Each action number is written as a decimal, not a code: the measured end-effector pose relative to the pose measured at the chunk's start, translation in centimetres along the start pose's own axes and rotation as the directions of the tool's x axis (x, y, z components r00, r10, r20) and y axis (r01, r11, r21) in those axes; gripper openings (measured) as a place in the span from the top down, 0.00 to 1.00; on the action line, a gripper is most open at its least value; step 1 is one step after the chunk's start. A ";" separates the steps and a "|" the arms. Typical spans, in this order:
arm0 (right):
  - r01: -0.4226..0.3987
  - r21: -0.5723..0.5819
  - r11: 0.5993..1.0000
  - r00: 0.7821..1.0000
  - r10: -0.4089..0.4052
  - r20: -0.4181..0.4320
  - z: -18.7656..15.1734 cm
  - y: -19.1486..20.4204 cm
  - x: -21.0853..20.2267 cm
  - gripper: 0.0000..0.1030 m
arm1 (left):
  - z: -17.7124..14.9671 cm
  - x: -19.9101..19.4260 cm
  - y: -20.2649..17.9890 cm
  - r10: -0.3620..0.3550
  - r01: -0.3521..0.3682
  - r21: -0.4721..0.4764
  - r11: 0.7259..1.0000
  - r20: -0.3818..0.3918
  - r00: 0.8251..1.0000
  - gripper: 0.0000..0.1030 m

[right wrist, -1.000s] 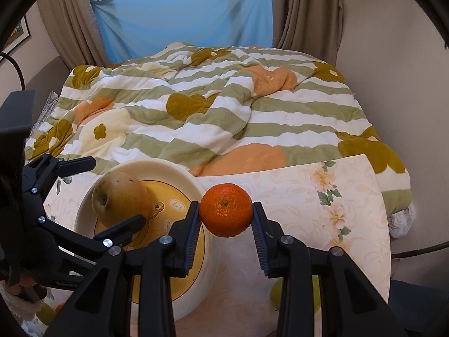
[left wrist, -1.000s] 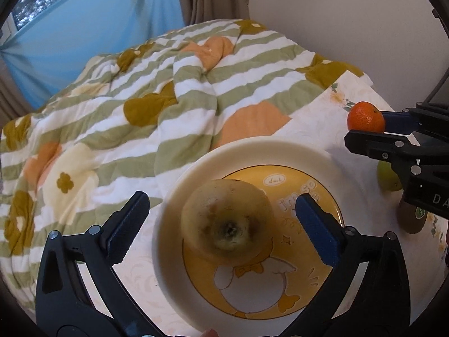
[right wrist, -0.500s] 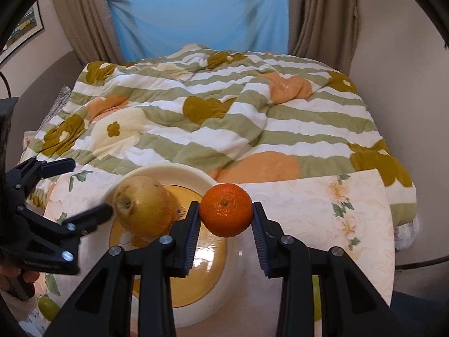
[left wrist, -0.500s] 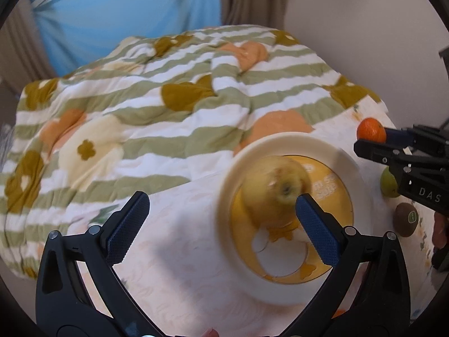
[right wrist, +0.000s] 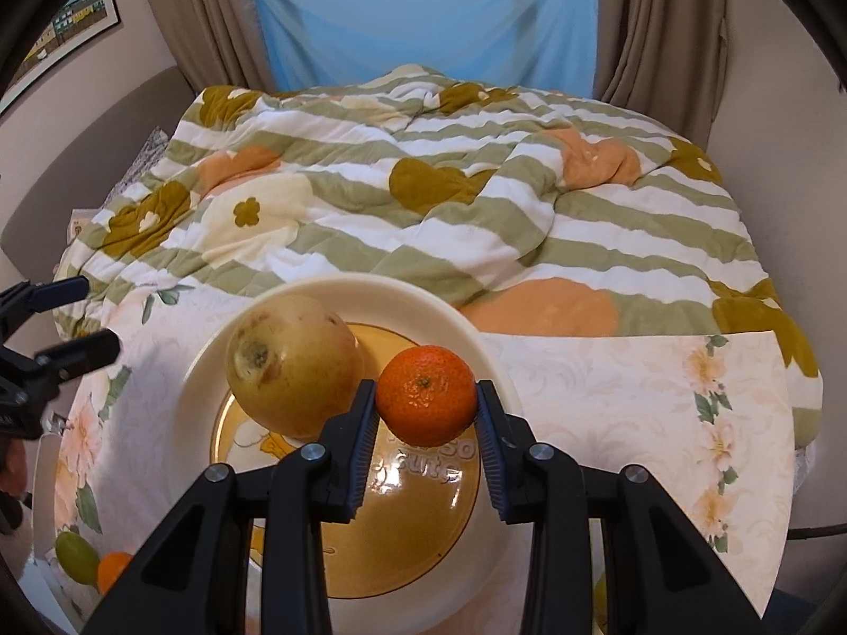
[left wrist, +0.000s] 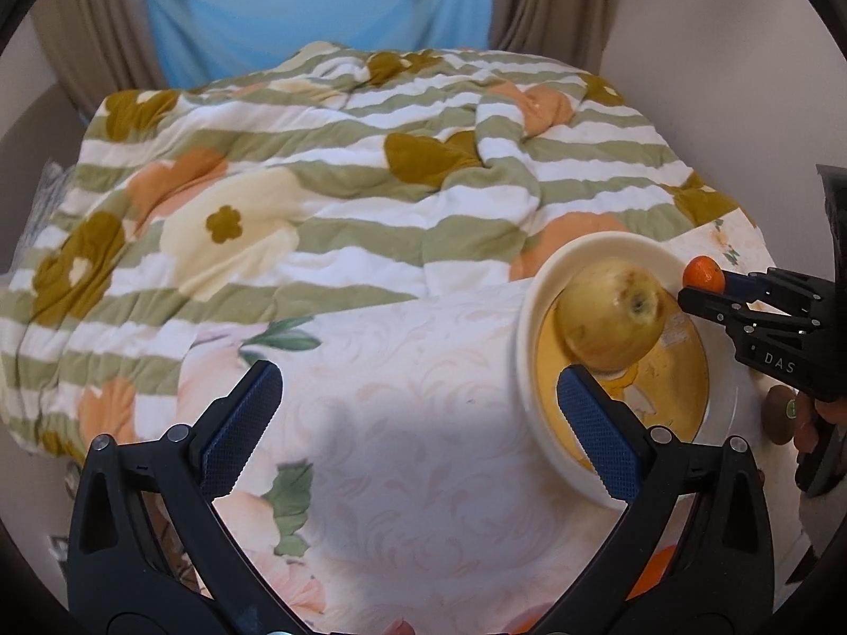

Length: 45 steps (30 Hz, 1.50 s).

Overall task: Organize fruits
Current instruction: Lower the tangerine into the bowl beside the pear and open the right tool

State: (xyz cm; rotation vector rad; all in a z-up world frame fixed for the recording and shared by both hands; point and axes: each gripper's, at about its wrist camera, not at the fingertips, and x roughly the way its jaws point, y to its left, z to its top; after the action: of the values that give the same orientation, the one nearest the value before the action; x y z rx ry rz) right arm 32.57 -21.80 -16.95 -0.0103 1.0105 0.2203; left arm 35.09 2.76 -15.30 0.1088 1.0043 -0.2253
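Since a second ago the left tongs [left wrist: 418, 413] have slid sideways off the plate [right wrist: 476, 338], jaws apart and empty over the floral table [left wrist: 423, 476]. Right tongs [right wrist: 426, 423], marked "DAS", stay clamped on the orange [right wrist: 426, 389], now above the plate beside the pear [right wrist: 294, 365]. Lettering there reads partly "cute".

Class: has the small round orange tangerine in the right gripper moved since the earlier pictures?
Yes. The tangerine, clamped in the right gripper, was beside the cream plate over the floral cloth; now it hangs over the plate, next to the pear.
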 end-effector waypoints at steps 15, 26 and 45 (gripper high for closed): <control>0.036 -0.143 0.989 0.999 -0.033 0.027 -0.9 1.3 -0.4 0.01 | -2.1 -0.8 1.0 0.025 -0.026 -0.065 0.998 -0.022 0.999 0.00; 0.021 -0.151 0.988 0.999 -0.015 0.044 -1.2 1.5 -2.6 0.01 | -2.8 -3.3 -0.1 0.046 -0.046 -0.083 0.995 0.000 0.999 0.00; -0.014 -0.111 0.994 0.985 0.033 0.167 -5.2 2.0 -17.5 0.01 | -7.3 -17.7 -5.6 0.133 -0.108 -0.142 0.984 0.179 0.975 0.00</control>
State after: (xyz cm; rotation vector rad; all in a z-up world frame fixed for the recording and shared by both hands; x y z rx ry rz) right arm 18.91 -23.56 -4.76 -0.0787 0.8291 0.2934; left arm 18.67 1.17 -4.14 0.0275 0.8186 -0.0561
